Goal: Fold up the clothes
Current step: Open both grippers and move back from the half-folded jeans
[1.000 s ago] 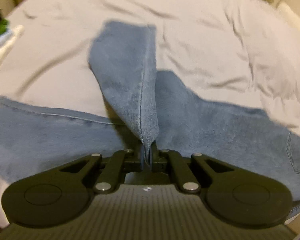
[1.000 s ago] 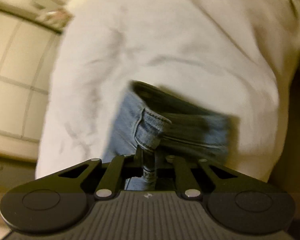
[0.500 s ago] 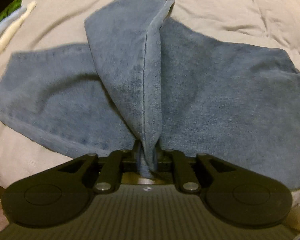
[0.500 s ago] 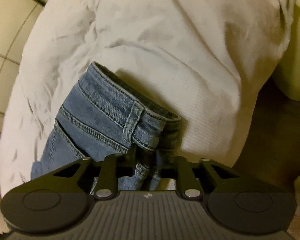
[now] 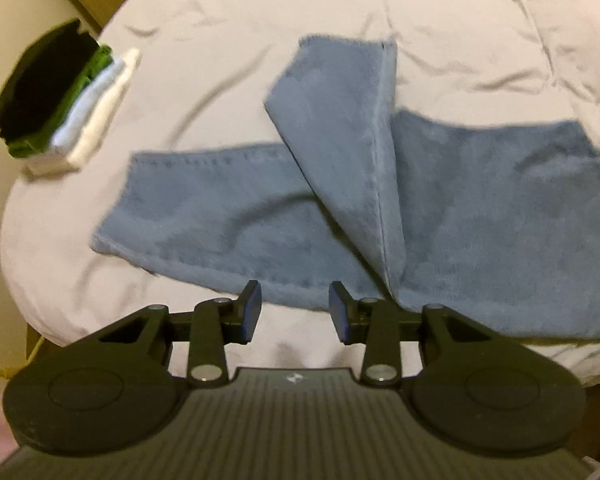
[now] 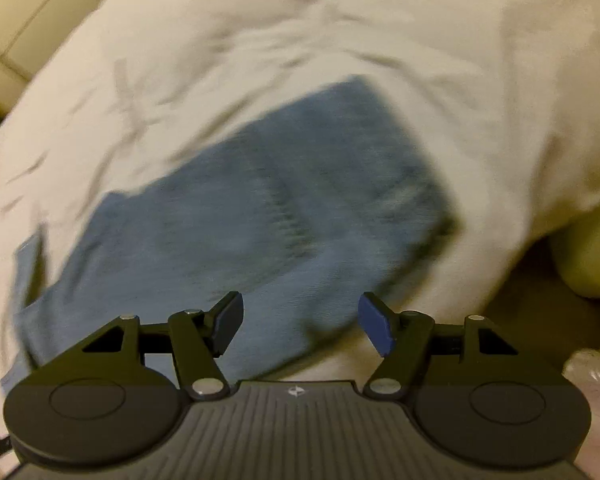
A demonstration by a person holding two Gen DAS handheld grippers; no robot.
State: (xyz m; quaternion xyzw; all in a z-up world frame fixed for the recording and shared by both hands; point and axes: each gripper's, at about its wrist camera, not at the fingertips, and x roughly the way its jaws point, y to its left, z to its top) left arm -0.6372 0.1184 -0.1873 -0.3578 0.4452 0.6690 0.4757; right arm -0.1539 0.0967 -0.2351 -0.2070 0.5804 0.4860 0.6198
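the left gripper [image 5: 295, 308] hangs above the near edge of the blue jeans [image 5: 440, 208], its jaws spread with nothing between them; they have just been opening. the jeans lie flat across the pale bedsheet [image 5: 220, 40], beyond and below the fingertips, not touching them. 1 leg is folded up over the rest, its seam running from just past the right finger toward the far side. a stack of folded clothes [image 5: 64, 96] sits at the bed's far left corner, well apart from the jeans.

the right gripper [image 6: 301, 320] also has its jaws wide, just opened, and empty. the jeans [image 6: 260, 208], blurred in this view, lie on the sheet [image 6: 340, 20] under and ahead of its fingers.
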